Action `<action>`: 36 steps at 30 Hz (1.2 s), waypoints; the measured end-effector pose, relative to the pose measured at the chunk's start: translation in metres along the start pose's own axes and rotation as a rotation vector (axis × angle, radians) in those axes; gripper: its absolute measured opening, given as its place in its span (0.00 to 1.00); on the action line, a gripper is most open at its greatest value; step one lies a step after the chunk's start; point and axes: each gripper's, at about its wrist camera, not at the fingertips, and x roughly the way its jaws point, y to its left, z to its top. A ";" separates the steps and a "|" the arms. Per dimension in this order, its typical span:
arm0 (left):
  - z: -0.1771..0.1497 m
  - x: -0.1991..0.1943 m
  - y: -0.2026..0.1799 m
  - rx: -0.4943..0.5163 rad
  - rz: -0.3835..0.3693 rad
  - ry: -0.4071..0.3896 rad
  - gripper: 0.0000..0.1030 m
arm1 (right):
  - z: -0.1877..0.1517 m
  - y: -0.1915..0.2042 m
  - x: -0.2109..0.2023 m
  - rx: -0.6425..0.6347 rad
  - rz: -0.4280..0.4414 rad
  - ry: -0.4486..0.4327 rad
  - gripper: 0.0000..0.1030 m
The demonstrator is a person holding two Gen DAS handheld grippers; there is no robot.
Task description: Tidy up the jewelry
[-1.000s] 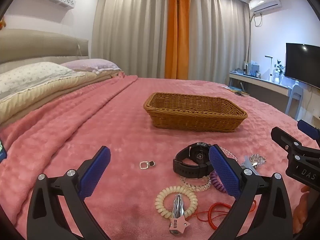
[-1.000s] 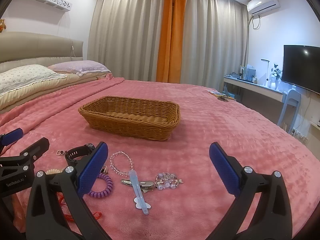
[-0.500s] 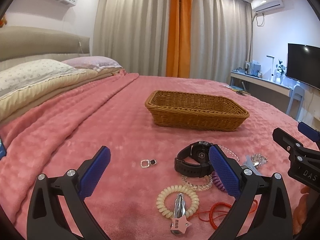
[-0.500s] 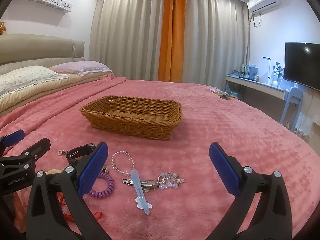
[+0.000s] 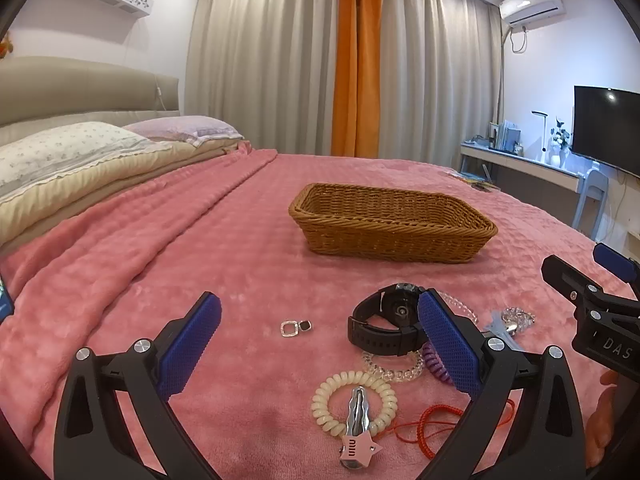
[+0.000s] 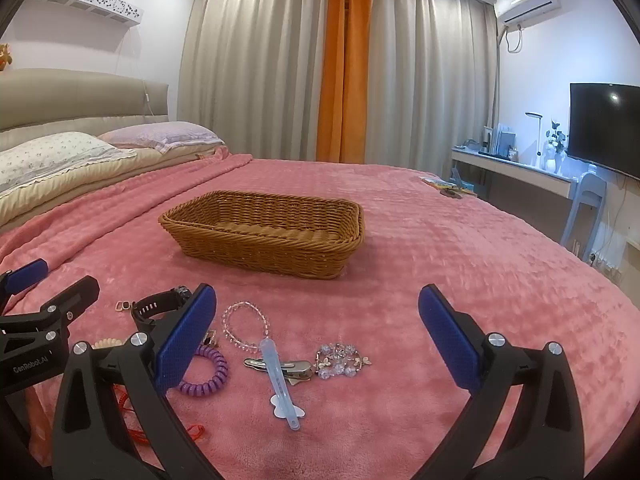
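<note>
both the left gripper (image 5: 318, 348) and right gripper (image 6: 316, 342) hung wide open, holding nothing. jewelry, including a watch (image 5: 386, 326), lay on the bed (image 5: 200, 264) before the basket (image 5: 392, 220). picking hadn't started; next likely called for closing on 1 piece.

Bed (image 6: 460, 248) under pink blanket (image 5: 200, 264); two pillows (image 5: 60, 148) at head end. Wicker basket (image 6: 264, 240) mid-bed. Toward near edge, loose pieces on the blanket: black watch (image 5: 384, 324), cream coil tie (image 5: 354, 400), purple coil tie (image 6: 204, 376), bead bracelet (image 6: 244, 324), small pendant (image 5: 295, 327), red cord (image 5: 424, 428).
</note>
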 end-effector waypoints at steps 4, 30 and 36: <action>0.000 0.000 0.000 -0.001 0.000 0.001 0.93 | 0.000 0.001 0.000 -0.002 0.000 0.001 0.94; -0.003 0.002 -0.001 -0.002 -0.005 0.017 0.93 | -0.001 0.005 0.000 -0.019 0.000 0.005 0.94; -0.004 0.001 -0.002 0.004 -0.007 0.020 0.93 | -0.001 0.006 0.001 -0.021 -0.001 0.005 0.94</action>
